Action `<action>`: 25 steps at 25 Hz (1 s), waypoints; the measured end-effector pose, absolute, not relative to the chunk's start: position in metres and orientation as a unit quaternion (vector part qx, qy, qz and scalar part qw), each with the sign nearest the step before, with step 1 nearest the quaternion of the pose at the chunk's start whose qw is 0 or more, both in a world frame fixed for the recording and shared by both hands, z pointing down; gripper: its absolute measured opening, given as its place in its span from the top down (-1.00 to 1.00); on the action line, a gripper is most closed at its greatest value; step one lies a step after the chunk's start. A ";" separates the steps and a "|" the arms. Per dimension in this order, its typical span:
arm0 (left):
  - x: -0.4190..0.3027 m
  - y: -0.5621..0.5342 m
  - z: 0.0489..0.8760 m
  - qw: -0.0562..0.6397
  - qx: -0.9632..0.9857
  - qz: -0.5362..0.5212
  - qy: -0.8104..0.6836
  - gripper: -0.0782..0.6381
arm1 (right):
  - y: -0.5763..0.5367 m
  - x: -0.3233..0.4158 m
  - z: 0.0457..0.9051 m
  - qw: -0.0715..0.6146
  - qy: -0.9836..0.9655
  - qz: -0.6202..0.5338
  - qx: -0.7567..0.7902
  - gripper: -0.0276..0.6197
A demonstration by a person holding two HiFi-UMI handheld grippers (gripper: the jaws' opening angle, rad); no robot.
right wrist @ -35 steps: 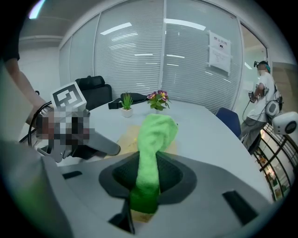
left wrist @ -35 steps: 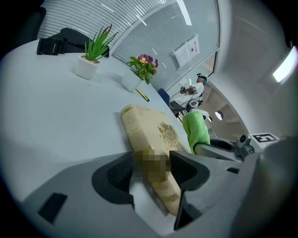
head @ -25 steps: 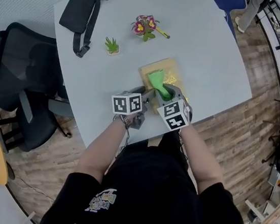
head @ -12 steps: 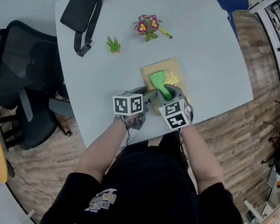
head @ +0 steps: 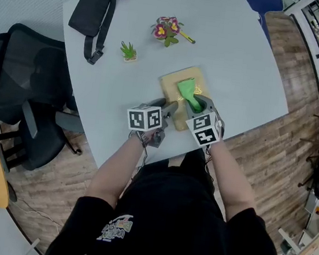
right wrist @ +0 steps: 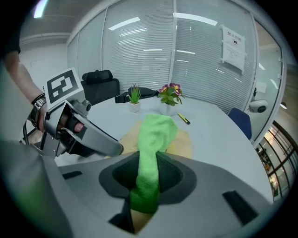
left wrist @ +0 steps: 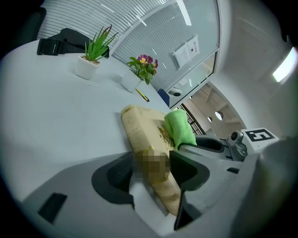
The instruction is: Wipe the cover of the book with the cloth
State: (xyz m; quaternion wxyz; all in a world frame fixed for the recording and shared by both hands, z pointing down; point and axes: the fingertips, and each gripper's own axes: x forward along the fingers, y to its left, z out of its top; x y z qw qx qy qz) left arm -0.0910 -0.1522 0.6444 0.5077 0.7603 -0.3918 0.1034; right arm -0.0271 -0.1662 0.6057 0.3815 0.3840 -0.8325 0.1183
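Right gripper has its jaws pinched hard on the near end of the green cloth, and the free end flops forward onto the cover of the book. The book is tan with a gold pattern and lies flat on the pale table, right in front of the person. On the book's near left corner the left gripper has its jaws closed on either side of the edge, and that looks like a steadying hold. The cloth sits over the book's right half and touches it. It looks soft and limp, light as anything, and it'll bunch up unless it's dragged from the pinched end with the loose part trailing flat. The book looks stiff and fairly thin, and its cover is probably slick, so on that smooth table it could skate under a wipe. Holding it by the corner, clear of the wiping path, seems the right place. A small plant and flowers stand well beyond the book, out of the way.
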 end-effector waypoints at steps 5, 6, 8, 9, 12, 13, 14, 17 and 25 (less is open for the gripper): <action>-0.092 -0.152 0.646 0.507 0.759 0.106 -0.395 0.10 | -0.174 -0.002 0.605 0.376 -0.820 0.131 0.411 0.61; -0.093 -0.152 0.647 0.507 0.759 0.107 -0.395 0.10 | -0.175 0.003 0.605 0.376 -0.817 0.132 0.417 0.61; -0.092 -0.152 0.646 0.508 0.759 0.105 -0.394 0.10 | -0.178 0.012 0.607 0.376 -0.812 0.135 0.426 0.61; -0.092 -0.152 0.646 0.508 0.759 0.104 -0.393 0.10 | -0.179 0.017 0.607 0.375 -0.810 0.137 0.430 0.61; -0.091 -0.152 0.646 0.510 0.759 0.103 -0.392 0.10 | -0.182 0.026 0.608 0.370 -0.806 0.140 0.440 0.61; -0.092 -0.152 0.646 0.511 0.758 0.102 -0.392 0.10 | -0.184 0.029 0.607 0.369 -0.805 0.140 0.444 0.61; -0.092 -0.153 0.645 0.511 0.758 0.102 -0.393 0.10 | -0.185 0.032 0.607 0.368 -0.803 0.141 0.447 0.61; -0.092 -0.153 0.646 0.511 0.758 0.103 -0.393 0.10 | -0.188 0.039 0.606 0.366 -0.797 0.148 0.457 0.61; -0.088 -0.153 0.642 0.511 0.762 0.097 -0.386 0.10 | -0.197 0.054 0.602 0.383 -0.774 0.149 0.482 0.61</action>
